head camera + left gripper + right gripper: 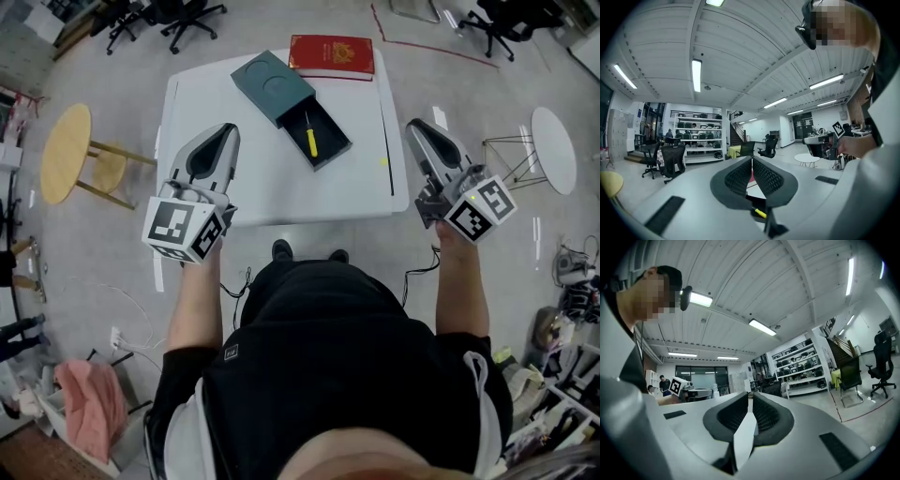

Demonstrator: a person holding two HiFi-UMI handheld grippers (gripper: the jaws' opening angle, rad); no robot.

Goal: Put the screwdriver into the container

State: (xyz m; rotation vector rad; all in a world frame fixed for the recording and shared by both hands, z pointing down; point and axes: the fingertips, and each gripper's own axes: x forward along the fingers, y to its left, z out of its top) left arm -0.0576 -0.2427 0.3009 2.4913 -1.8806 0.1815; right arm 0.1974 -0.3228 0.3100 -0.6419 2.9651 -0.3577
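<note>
The screwdriver (310, 138) lies in the drawer box (330, 125); the task looks done. The left gripper (228, 128) is at the box's 8 o'clock and the right gripper (413, 125) at 3. Both have jaws together and empty, and are best held clear.

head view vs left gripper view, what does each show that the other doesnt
Only the head view: the screwdriver at its whole length, lying inside the open container on the table, and the left gripper from outside. Only the left gripper view: its own jaws together with nothing between them, the ceiling lights, the shelves. Both: the screwdriver's yellow handle and the right gripper.
</note>
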